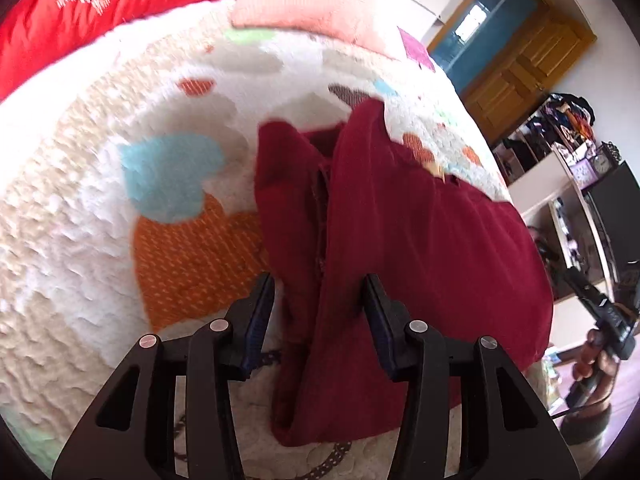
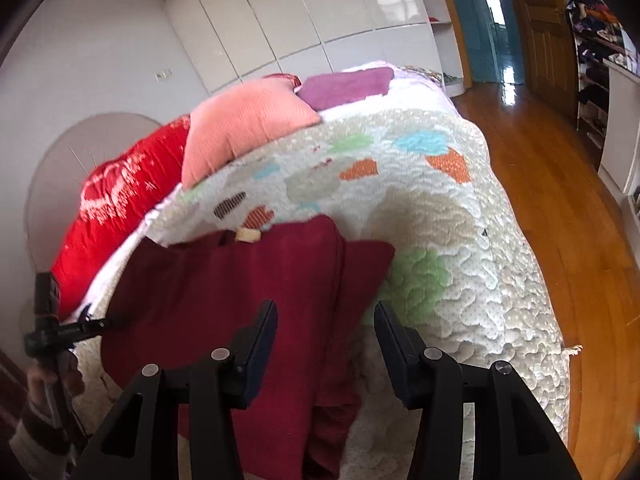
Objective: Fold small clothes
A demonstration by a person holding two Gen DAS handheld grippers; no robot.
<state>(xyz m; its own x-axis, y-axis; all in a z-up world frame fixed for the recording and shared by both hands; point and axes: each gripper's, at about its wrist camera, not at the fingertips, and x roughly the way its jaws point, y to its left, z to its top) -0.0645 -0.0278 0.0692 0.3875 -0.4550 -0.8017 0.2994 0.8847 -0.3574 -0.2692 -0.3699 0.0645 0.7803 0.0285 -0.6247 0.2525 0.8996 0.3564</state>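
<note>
Maroon garment (image 1: 420, 232) lies partly folded, rumpled, on quilted bedspread (image 1: 80, 240).

left wrist: close, over garment (image 1: 400, 240) | right wrist: opposite side (shared)

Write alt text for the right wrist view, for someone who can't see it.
Open right tongs hover over a dark red garment lying partly folded on a patchwork quilt. A salmon pillow and a red duvet sit behind; wooden floor at right.
</note>
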